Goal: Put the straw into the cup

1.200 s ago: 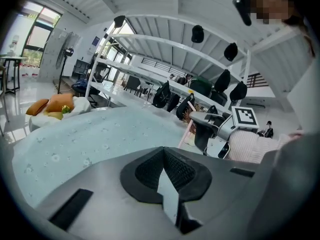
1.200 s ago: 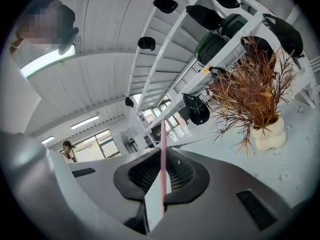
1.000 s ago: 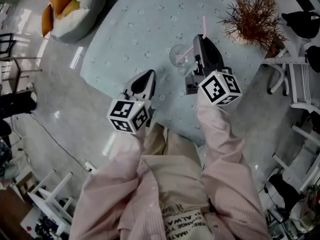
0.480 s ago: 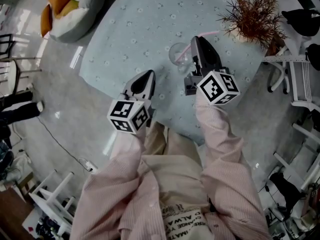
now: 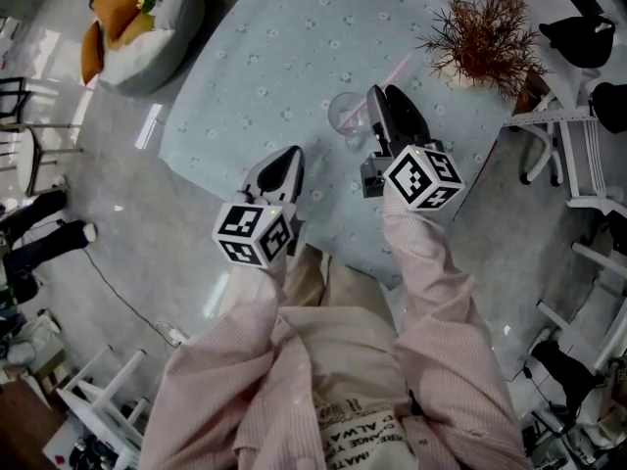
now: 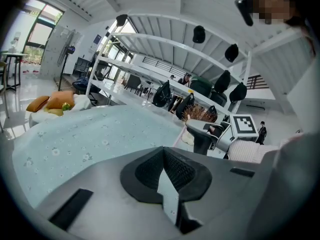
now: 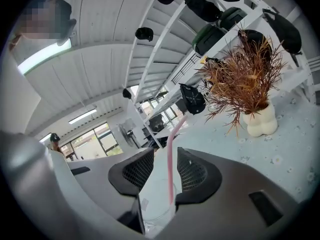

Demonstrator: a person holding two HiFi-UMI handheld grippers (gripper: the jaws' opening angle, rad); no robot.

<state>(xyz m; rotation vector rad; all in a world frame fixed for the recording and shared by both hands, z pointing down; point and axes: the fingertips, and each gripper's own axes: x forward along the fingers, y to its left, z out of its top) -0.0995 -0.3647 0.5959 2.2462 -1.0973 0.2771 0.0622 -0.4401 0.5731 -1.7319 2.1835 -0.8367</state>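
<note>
Fingers point(image 7: 134, 173) of the right gripper point(image 5: 383, 96) had just sprung apart, and the straw point(image 7: 170, 159) stood loose in the gap between them, with neither pad pressing on it. A moment before, that same gripper had the straw pinched over the cup point(image 5: 344, 116). Half a second back its top end lay almost flat, pointing off toward the plant point(image 5: 482, 29). Now it leaned up and away at a slant, its foot down inside the glass. To my eye that meant the drop had been made: the straw was in the cup and the grip let go. Little seemed left but to draw the gripper back without knocking the stem, which was still between the open fingers.

It was a thin, pale-pink tube, straight as far as I could see. Its foot showed through the clear wall of the cup and its top poked out past the gripper's nose. The cup stood upright on the table point(image 5: 284, 37), just ahead of the right gripper and near the plant.

Over the near edge of the table the left gripper point(image 5: 282, 160) hung back, well apart from the cup, its jaws closed together on nothing.
</note>
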